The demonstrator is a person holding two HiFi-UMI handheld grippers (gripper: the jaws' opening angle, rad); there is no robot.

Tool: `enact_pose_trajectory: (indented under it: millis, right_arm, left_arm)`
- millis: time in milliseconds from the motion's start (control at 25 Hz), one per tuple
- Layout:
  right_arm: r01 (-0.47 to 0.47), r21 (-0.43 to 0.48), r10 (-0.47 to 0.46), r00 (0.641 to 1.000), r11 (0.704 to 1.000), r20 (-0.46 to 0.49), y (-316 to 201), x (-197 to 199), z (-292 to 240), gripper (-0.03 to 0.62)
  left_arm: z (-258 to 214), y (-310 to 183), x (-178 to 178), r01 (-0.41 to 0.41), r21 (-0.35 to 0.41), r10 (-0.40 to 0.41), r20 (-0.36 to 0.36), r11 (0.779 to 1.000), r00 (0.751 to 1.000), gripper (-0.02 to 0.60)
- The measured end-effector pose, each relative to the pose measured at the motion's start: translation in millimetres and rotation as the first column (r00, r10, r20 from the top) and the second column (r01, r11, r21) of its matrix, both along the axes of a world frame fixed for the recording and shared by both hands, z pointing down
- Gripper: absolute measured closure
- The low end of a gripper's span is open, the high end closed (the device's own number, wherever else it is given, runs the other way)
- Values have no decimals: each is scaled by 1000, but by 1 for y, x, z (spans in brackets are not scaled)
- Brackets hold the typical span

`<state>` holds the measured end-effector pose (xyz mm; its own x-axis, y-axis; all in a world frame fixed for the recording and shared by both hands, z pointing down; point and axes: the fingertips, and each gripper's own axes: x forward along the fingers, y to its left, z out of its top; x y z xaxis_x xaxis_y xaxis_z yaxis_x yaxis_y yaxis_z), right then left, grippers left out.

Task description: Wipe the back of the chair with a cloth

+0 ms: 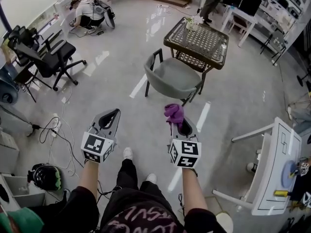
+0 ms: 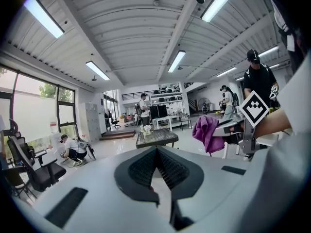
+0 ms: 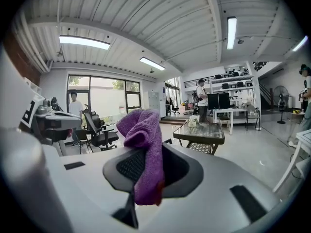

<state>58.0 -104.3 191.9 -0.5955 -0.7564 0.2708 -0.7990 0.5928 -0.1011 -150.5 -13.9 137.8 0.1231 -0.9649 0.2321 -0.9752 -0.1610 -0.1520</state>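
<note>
Just short of the grey chair (image 1: pixel 172 76), on the side nearest the person, the right gripper (image 1: pixel 182 124) is clamped down on a purple cloth (image 1: pixel 174 112). In the right gripper view the cloth sits pinched between the jaws, with a bunched lump sticking up above them and a tail hanging down below. So the cloth is up in the air, near the chair but not touching it.

The left gripper (image 1: pixel 111 114) is level with the right one and further off to the chair's left. Its own view shows the jaws pressed together with nothing between them. Both are held out on bare forearms over a glossy grey floor (image 1: pixel 121 42).

Right behind the chair, pretty much against it, is a wicker table (image 1: pixel 197 42) with a glass top and a little pot of flowers (image 1: pixel 190 23) on it. Well off to the chair's left there's a black office chair (image 1: pixel 56 59). Off to the chair's right and closer to the person is a white table (image 1: pixel 274 169). Way beyond the chair on the left, someone is crouching (image 1: pixel 87 16) on the floor.
</note>
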Motion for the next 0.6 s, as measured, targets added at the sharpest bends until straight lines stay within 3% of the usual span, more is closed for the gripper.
enact_pose_trajectory:
  millis: [600]
  right_arm:
    - [-89, -10, 88, 994, 996, -57, -106, -82, 107, 507]
  left_arm:
    - [113, -136, -82, -82, -21, 81, -55, 996, 995, 572]
